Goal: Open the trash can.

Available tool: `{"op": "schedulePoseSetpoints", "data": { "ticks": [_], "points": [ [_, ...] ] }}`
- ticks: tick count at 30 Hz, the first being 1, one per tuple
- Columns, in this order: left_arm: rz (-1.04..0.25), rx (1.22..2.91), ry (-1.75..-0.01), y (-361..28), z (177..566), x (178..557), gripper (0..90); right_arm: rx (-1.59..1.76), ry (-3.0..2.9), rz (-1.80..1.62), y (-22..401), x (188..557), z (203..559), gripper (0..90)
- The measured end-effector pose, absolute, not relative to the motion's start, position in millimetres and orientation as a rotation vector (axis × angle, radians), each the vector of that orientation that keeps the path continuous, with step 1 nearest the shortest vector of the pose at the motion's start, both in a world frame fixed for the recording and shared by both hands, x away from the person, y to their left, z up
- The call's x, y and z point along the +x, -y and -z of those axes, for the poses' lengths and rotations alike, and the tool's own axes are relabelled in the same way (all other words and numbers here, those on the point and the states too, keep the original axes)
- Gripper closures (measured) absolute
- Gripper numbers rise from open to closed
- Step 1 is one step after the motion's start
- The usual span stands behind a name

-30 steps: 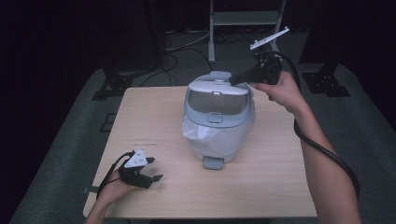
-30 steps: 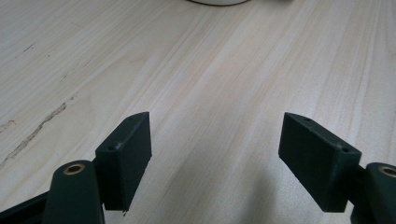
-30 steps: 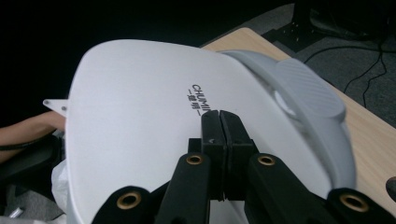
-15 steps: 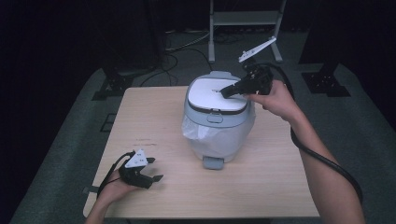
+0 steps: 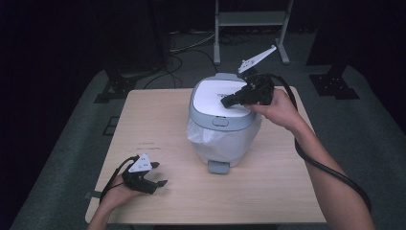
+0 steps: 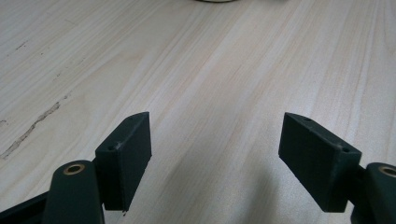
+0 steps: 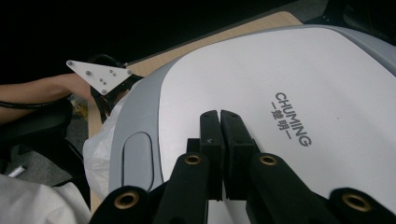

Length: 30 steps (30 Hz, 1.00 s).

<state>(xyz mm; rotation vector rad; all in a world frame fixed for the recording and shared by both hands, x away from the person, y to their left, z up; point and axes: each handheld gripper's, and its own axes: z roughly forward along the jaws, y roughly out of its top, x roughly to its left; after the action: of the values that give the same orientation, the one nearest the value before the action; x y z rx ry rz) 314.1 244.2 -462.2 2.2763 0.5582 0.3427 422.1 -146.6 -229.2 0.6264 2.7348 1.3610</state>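
A grey rice cooker (image 5: 222, 139) with a white lid (image 5: 215, 93) stands at the middle of the wooden table (image 5: 158, 120), its body wrapped in a thin white plastic bag (image 5: 203, 136). The lid (image 7: 289, 79) lies flat and closed, with a release button (image 7: 137, 156) at its front. My right gripper (image 5: 226, 102) is shut with nothing between its jaws, and its tips (image 7: 219, 116) are down on the lid's top. My left gripper (image 5: 160, 176) rests on the table at the front left. Its jaws (image 6: 217, 154) are open over bare wood.
A small grey part (image 5: 220, 166) lies on the table just in front of the cooker. A metal stand (image 5: 251, 19) and cables are on the dark floor behind the table. Bare wood lies to the left of and in front of the cooker.
My right gripper has moved left and down from behind the cooker onto the lid. The lid, tilted up a second ago, now lies flat. The left gripper has stayed put.
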Motion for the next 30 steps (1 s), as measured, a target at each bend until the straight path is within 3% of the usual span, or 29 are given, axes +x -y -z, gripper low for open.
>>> {"op": "schedulePoseSetpoints", "data": {
  "ticks": [21,23,24,30],
  "points": [
    [-0.340,2.288,-0.551,-241,463,314,24.1,0.639,-2.657,-1.352,147,412,235,89.8],
    [-0.340,2.287,-0.551,-241,463,315,24.1,0.640,-2.654,-1.342,147,412,234,88.4],
    [-0.339,2.286,-0.551,-241,463,315,24.1,0.655,-2.654,-1.338,148,413,232,80.0],
    [-0.332,2.284,-0.554,-242,464,317,24.1,0.691,-2.647,-1.323,161,412,230,69.4]
  ]
}}
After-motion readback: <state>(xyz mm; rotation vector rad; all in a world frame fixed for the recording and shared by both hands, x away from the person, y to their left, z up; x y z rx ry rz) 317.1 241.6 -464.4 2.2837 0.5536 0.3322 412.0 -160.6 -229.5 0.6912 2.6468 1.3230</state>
